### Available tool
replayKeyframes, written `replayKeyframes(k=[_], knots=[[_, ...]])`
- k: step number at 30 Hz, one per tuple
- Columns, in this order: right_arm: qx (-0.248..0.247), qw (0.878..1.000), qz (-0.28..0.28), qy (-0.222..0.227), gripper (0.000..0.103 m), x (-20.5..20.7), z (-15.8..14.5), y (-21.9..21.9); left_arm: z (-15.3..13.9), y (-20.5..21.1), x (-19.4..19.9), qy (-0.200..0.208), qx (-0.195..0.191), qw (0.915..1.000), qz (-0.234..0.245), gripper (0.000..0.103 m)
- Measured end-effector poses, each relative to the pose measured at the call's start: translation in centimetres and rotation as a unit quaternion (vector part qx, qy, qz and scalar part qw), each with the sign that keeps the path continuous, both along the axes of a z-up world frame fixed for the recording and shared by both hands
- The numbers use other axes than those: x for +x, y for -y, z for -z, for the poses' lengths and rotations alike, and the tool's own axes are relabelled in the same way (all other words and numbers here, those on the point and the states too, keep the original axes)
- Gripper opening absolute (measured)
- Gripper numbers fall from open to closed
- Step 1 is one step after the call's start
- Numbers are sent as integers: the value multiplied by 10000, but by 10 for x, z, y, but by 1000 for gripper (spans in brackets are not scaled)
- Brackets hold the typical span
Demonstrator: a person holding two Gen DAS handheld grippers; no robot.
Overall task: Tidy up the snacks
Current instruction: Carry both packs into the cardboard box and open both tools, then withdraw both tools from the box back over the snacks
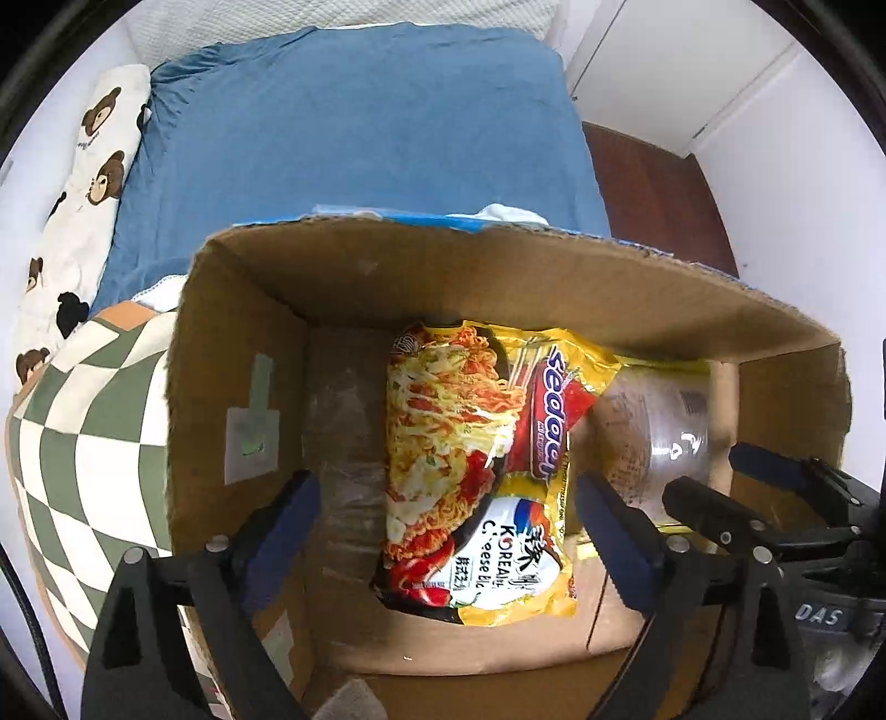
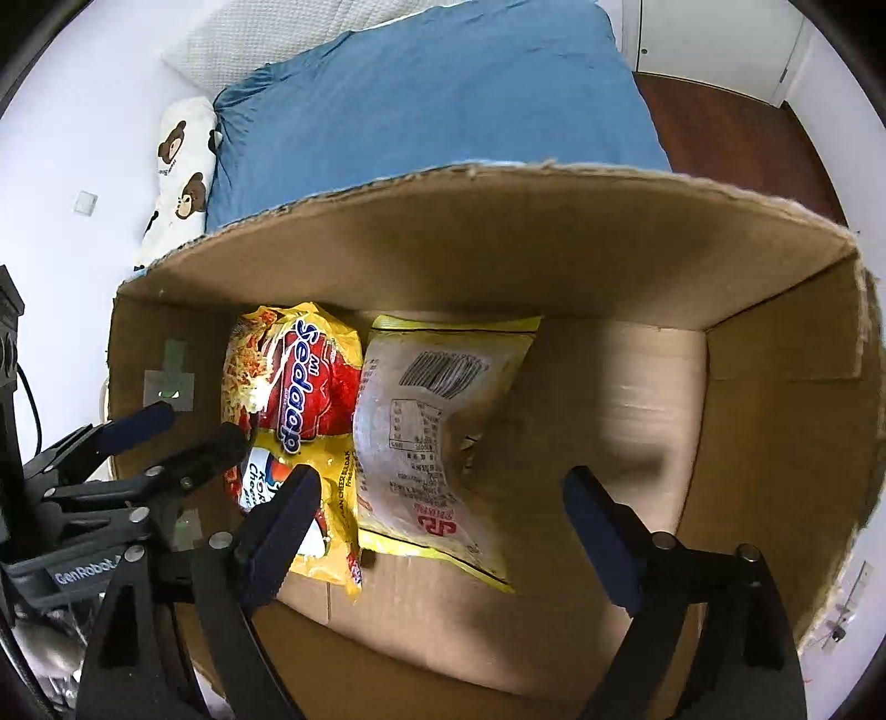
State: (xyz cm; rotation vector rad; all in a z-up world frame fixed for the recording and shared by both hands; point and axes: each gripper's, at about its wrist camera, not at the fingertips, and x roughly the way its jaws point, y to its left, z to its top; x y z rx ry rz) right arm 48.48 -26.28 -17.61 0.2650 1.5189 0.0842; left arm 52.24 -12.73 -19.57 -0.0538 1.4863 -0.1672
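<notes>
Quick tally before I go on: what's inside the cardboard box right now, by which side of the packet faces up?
Noodle packet, printed front up: 1
Noodle packet, barcode back up: 1
Total inside the cardboard box: 2 packets, lying side by side with edges overlapping.
Left gripper and right gripper are both open and hold nothing.

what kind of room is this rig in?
Most likely a bedroom: a bed with a blue sheet, a bear-print pillow beside it, and a white pillow at its far end. The cardboard box sits by the bed.
</notes>
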Motion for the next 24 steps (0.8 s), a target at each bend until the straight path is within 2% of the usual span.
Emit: replayKeyframes(k=[6, 10, 18, 24], knots=[[-428, 9989, -58, 198, 92, -25, -26, -15, -19, 4, -20, 394, 128, 9991, -16, 94], [-652, 9965, 46, 526, 92, -61, -48, -19, -36, 0, -35, 728, 248, 9970, -116, 94], [-1125, 9856, 171, 1248, 92, -122, -87, -42, -71, 6, -78, 1548, 437, 9869, -140, 94], [-1453, 9723, 288, 1806, 92, -166, -121, -57, -100, 7, -117, 2075, 488, 9770, -4, 94]])
